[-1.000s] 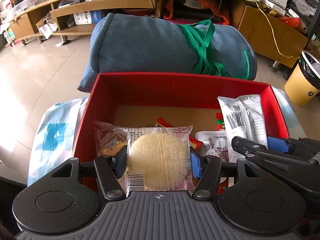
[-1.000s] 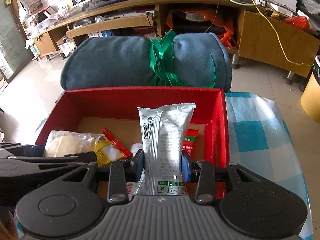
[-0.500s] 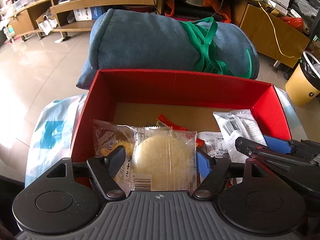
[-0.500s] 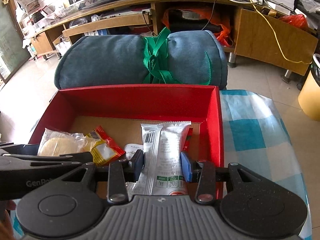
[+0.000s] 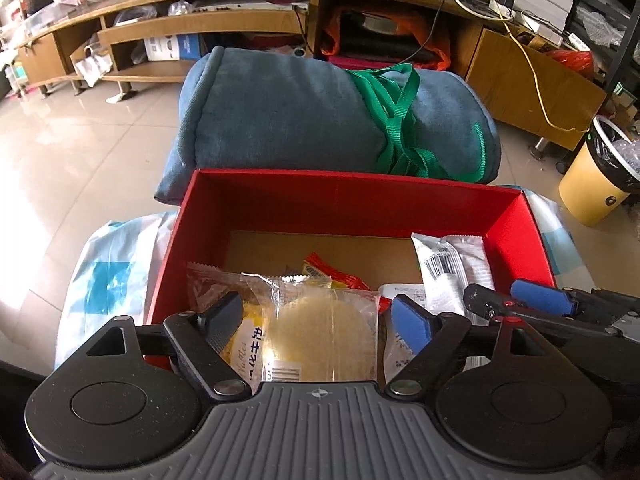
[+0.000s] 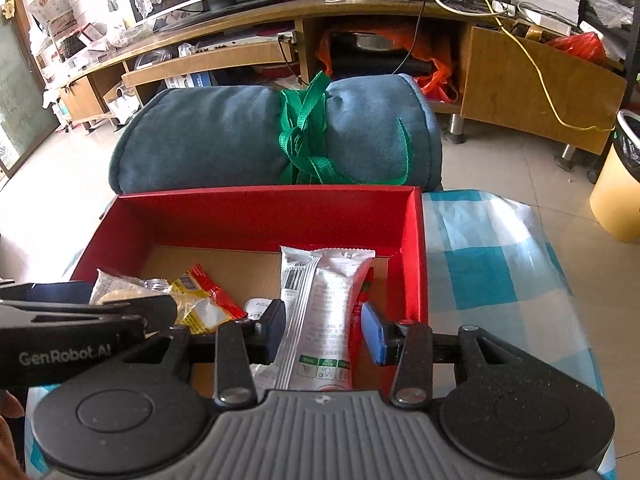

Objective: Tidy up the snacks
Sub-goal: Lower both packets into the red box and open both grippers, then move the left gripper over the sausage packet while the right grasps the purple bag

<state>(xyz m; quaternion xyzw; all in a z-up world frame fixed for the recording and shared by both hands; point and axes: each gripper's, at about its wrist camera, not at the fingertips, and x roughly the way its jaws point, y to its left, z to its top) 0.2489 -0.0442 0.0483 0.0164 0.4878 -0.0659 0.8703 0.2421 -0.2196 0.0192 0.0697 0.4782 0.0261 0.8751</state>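
Note:
A red box (image 5: 340,184) (image 6: 260,196) with a brown floor holds several snack packets. In the left wrist view a clear packet with a round pale cake (image 5: 320,332) lies at the box's near side. My left gripper (image 5: 318,322) straddles it, jaws opening, both pads clear of the wrapper. In the right wrist view a silver packet (image 6: 324,312) (image 5: 452,268) leans in the box's right end. My right gripper (image 6: 324,332) stands around it, jaws opening, with a gap at the blue pad. A red and yellow packet (image 6: 204,296) lies between the two.
A rolled blue cushion (image 5: 304,120) tied with green straps lies just behind the box. The box stands on a blue and white checked cloth (image 6: 480,272). A yellow bin (image 5: 596,184) stands on the floor at the right, and a wooden TV stand (image 6: 520,64) runs along the back.
The left jaws have spread and let go of the cake packet, which sank lower in the box. The right jaws have widened a little, and the silver packet has dropped from upright into the box.

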